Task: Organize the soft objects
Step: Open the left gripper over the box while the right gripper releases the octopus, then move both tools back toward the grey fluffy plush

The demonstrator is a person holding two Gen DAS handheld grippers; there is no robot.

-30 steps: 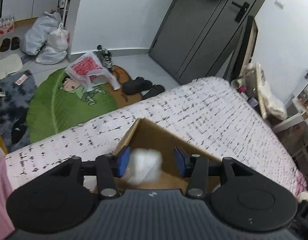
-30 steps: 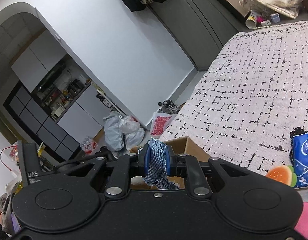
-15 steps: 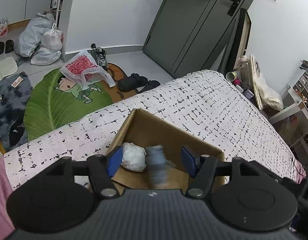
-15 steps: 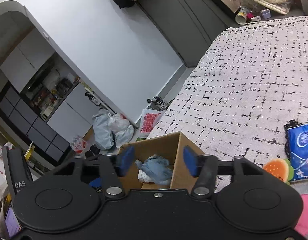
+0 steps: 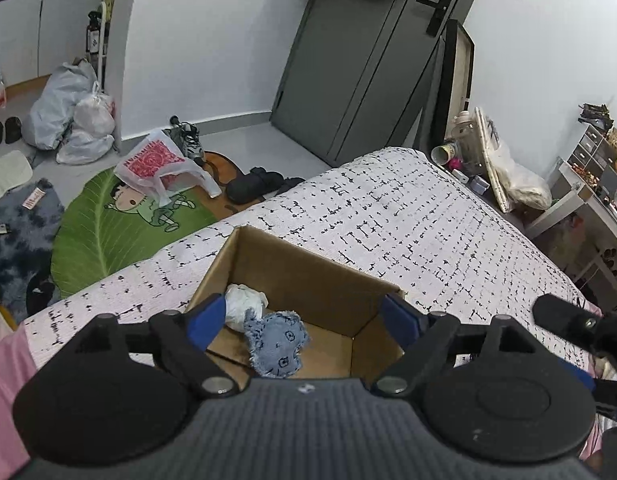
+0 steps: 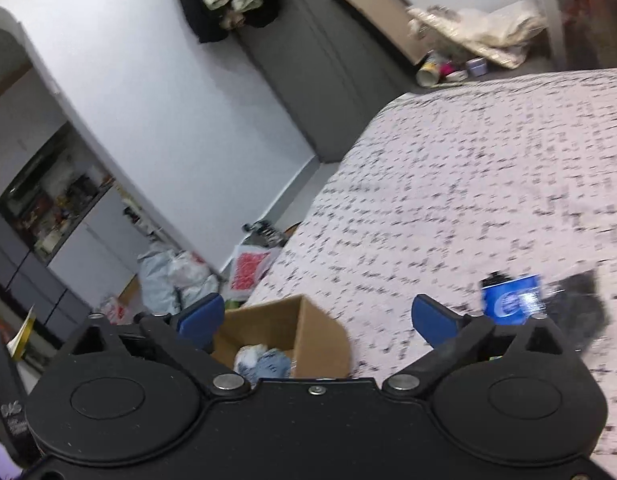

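Both the left gripper [image 5: 304, 318] and right gripper [image 6: 320, 318] now gape empty, their crumpled white cloth [image 5: 244, 307] and frayed blue denim patch [image 5: 274, 343] dropped together inside the open brown cardboard box [image 5: 308, 276], so two items are stowed.

Matt brown cardboard box [image 5: 308, 280] holds frayed denim patch [image 5: 274, 340] (rough-edged) and crumpled white cloth [image 5: 244, 306].
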